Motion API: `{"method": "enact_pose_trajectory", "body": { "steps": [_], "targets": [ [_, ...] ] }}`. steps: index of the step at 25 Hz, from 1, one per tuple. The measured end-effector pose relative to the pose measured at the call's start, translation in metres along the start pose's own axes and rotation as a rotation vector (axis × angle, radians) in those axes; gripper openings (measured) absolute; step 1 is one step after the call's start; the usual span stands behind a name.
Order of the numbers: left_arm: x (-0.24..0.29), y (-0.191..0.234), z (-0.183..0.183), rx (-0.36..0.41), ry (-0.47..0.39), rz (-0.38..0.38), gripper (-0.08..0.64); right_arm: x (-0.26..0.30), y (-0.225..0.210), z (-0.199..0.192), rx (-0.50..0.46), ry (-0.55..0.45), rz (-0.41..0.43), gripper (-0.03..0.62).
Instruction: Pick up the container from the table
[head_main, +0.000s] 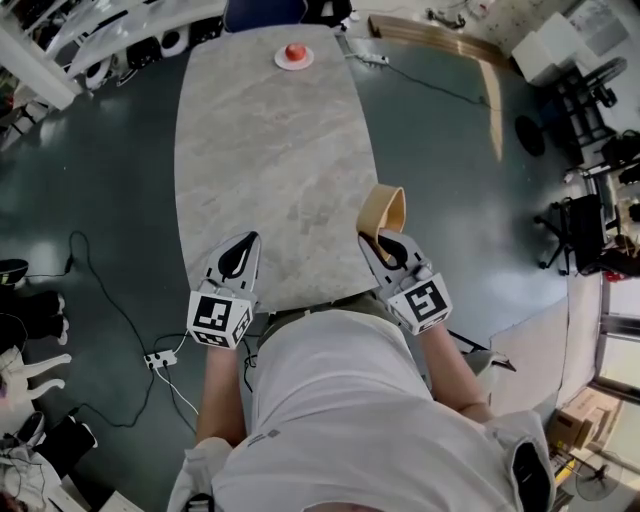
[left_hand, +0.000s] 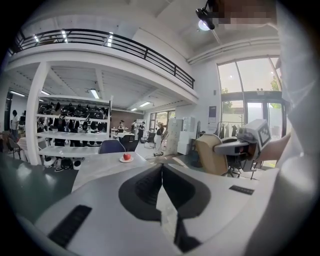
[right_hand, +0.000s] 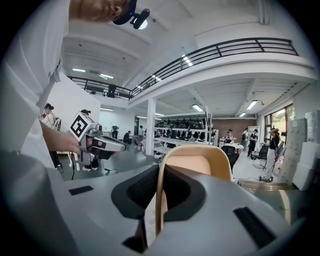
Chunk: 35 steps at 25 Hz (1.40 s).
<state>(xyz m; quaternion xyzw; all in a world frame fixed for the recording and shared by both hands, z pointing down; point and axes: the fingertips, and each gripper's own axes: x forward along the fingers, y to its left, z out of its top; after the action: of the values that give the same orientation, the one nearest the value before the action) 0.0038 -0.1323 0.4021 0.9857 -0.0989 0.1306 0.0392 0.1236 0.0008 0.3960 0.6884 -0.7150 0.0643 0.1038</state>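
Observation:
The container (head_main: 383, 212) is a tan, thin-walled bowl, tipped on its side above the right edge of the marble table (head_main: 270, 150). My right gripper (head_main: 372, 240) is shut on its rim; in the right gripper view the rim (right_hand: 159, 200) runs upright between the closed jaws and the container's body (right_hand: 195, 167) rises beyond them. My left gripper (head_main: 250, 240) hovers over the table's near edge, shut with nothing in it (left_hand: 161, 172). In the left gripper view the container (left_hand: 210, 152) and the right gripper (left_hand: 250, 140) show off to the right.
A red apple on a small plate (head_main: 294, 53) sits at the table's far end, with a blue chair (head_main: 262, 12) behind it. Cables and a power strip (head_main: 160, 358) lie on the dark floor to the left. A wooden plank (head_main: 490, 80) lies to the far right.

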Motion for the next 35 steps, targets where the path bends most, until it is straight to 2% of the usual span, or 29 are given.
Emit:
{"method": "enact_pose_trajectory", "body": {
  "steps": [12,35],
  "targets": [
    [-0.005,-0.014,0.016,0.026,-0.041,-0.025,0.002,-0.004,0.003,-0.01,0.014,-0.009,-0.01,0.027],
    [-0.02,-0.012,0.006,0.004,-0.026,0.023,0.002,0.001,0.007,-0.014,0.006,0.022,0.024,0.025]
  ]
}}
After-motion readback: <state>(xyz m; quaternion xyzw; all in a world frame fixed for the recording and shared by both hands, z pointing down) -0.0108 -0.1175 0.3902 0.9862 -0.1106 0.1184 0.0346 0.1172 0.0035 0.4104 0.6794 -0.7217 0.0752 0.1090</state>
